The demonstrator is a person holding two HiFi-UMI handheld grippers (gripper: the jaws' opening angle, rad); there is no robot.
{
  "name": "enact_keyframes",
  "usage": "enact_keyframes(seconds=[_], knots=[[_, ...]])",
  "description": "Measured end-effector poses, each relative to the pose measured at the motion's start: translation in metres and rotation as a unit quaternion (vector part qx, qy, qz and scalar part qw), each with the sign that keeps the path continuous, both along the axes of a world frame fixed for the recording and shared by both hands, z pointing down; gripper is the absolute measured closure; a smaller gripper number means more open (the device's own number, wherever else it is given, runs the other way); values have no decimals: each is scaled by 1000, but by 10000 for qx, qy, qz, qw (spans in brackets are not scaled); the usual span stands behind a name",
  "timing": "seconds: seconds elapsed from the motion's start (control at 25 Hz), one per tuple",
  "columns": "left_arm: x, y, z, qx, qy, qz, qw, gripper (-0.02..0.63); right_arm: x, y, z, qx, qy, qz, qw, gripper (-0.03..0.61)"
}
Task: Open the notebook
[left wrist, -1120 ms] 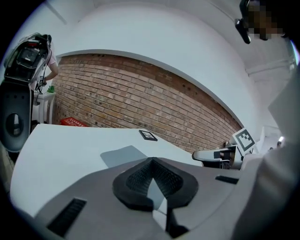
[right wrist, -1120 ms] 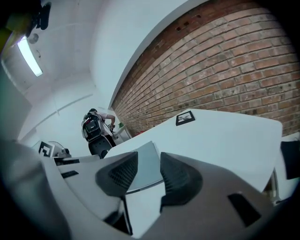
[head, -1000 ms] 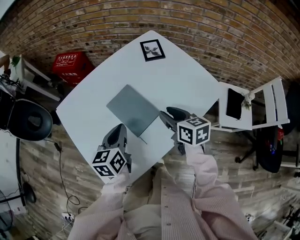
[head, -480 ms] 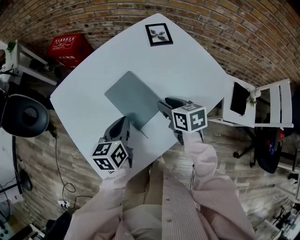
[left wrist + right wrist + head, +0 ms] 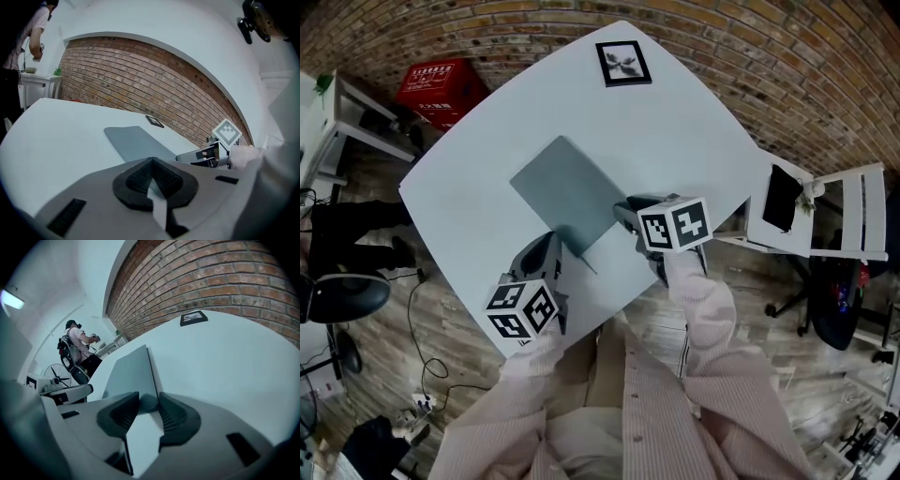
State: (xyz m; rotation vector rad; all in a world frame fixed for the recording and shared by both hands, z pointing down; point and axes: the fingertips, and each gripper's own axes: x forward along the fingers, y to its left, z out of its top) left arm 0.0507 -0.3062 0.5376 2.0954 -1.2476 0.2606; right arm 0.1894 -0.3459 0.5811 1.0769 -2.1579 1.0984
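A closed grey notebook point(image 5: 567, 192) lies flat on the white table point(image 5: 675, 122). My right gripper point(image 5: 625, 212) is at the notebook's right corner. In the right gripper view point(image 5: 149, 401) its jaws are open and have just been closing a little. The notebook's corner point(image 5: 133, 369) lies in the gap between the pads, which stand clear of it. My left gripper point(image 5: 547, 246) hovers by the notebook's near left edge. Its pads point(image 5: 151, 161) meet with nothing between them, and the notebook point(image 5: 136, 143) lies just ahead of them.
A small black-framed picture point(image 5: 623, 64) lies at the table's far corner. A red crate point(image 5: 439, 92) stands on the floor at the left, and a white rack point(image 5: 825, 216) with a dark tablet point(image 5: 781, 199) at the right. A brick wall runs behind. A person point(image 5: 77, 341) stands far off.
Both grippers have come lower toward the table. The right one has tipped down and closed in on the notebook's right corner. The notebook has not moved.
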Motion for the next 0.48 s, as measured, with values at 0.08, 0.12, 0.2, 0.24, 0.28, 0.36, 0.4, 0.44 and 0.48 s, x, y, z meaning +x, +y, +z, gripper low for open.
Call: enact_keyframes(seconds=[0.08,0.12,0.2,0.24,0.28,0.36,0.4,0.44,0.48], knots=[[-1,1,0,4,6,-23,10000,621,0,0,0,-24,-25,-28,10000,450],[-2,1,0,5,7,-34,10000,621,-1,0,-1,-30,-24,-52,10000,462],[-4,2,0,8,3,-56,10000,621,-1,0,0,-83,-28,-74,9999,469],[-4,3,0,9,0,-66,10000,621,-1,-1,0,-132,-50,-66,9999,474],[-3,4,0,9,-3,-75,10000,621,-1,-1,1,-186,-89,-51,9998,479],[-3,6,-1,13,-4,-92,10000,621,1,-2,0,-244,-169,-16,9996,491],[-3,7,-1,20,-9,-97,10000,621,2,-2,0,-234,-187,1,9996,499],[-3,8,-2,31,-22,-101,9999,621,3,-2,-1,-212,-192,19,9996,511],[-4,9,-2,45,-41,-106,9999,621,4,-3,-2,-193,-193,36,9996,523]])
